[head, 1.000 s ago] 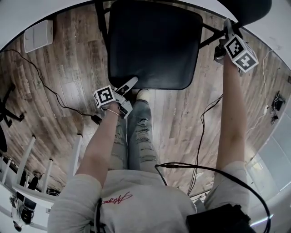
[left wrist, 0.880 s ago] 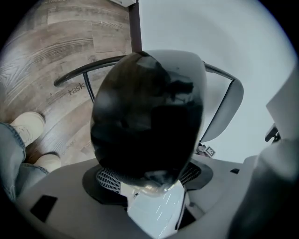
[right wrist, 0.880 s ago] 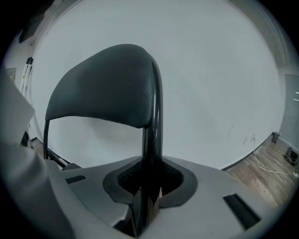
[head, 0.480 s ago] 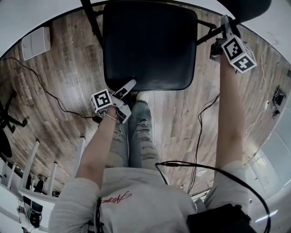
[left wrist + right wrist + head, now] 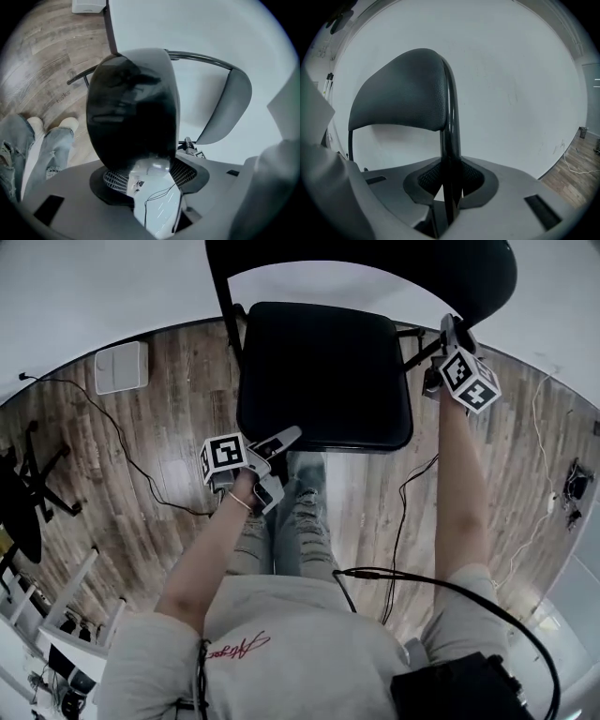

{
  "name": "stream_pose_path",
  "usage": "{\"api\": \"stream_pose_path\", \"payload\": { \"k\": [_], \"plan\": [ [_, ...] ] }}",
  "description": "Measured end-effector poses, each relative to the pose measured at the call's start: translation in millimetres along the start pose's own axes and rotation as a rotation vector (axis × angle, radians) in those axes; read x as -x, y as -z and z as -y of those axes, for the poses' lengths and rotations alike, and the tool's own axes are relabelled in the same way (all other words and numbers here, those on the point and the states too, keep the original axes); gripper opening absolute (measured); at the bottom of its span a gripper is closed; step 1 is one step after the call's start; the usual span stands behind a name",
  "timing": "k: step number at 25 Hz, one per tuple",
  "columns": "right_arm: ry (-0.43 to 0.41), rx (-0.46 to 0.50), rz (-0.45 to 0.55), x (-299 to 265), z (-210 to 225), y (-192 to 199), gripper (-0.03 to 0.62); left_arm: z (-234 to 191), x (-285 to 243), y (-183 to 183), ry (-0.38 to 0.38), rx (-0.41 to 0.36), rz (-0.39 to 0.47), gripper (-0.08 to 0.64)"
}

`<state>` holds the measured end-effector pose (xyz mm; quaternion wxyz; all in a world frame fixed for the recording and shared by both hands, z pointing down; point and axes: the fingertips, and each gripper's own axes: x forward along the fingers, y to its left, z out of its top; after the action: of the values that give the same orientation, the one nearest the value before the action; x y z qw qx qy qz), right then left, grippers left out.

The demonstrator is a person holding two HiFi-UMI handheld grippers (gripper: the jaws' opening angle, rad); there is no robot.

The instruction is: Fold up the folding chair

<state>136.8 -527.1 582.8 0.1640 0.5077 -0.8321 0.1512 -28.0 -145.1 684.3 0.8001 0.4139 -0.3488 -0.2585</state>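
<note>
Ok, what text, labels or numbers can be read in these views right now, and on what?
"task": pale lettering on the wood floor, left gripper view; further letters unclear.
Red script on the person's shirt: too blurred to read.
Left gripper and right gripper: their cubes carry square patterns only, no words.

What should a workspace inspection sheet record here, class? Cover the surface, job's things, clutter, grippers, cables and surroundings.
Surface: grey-brown wooden plank floor; no table.
Job's things: black padded metal folding chair, unfolded, seat down.
Clutter: flat white box on the floor; white rack at lower left.
Grippers: left gripper shut on the seat's front edge; right gripper shut on the black frame tube below the backrest.
Cables: thin black cable across the floor; second black cable beside the right arm.
Surroundings: white wall behind the chair.
</note>
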Motion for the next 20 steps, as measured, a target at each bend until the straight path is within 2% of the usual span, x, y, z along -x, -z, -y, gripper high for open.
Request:
{"api": "stream_pose_path", "payload": {
  "k": [7,10,13,15,17,20],
  "plan": [
    [-0.011,0.004,-0.013,-16.7,-2.9,-16.9,0.074,55.0,-4.0,-18.5,-0.043,0.033,0.01,0.257],
    [-0.079,0.019,-0.057,-23.1,-5.9,-30.5,0.074,96.1,-8.8,-33.7,-0.024,-0.015,0.012,0.237],
    [-0.188,0.09,-0.121,-27.9,-12.6,-43.4,0.074,147.9,-16.4,-53.4,-0.019,-0.064,0.004,0.216],
    [-0.206,0.112,-0.163,-32.7,-13.0,-52.0,0.074,184.6,-24.7,-71.3,-0.008,-0.111,0.016,0.193],
    [-0.204,0.095,-0.181,-39.6,-12.1,-61.3,0.074,219.7,-36.3,-94.0,0.004,-0.159,0.026,0.168],
    [-0.237,0.127,-0.209,-45.8,-16.5,-68.6,0.074,257.1,-51.1,-123.5,0.0,-0.194,0.032,0.15]
  ]
}}
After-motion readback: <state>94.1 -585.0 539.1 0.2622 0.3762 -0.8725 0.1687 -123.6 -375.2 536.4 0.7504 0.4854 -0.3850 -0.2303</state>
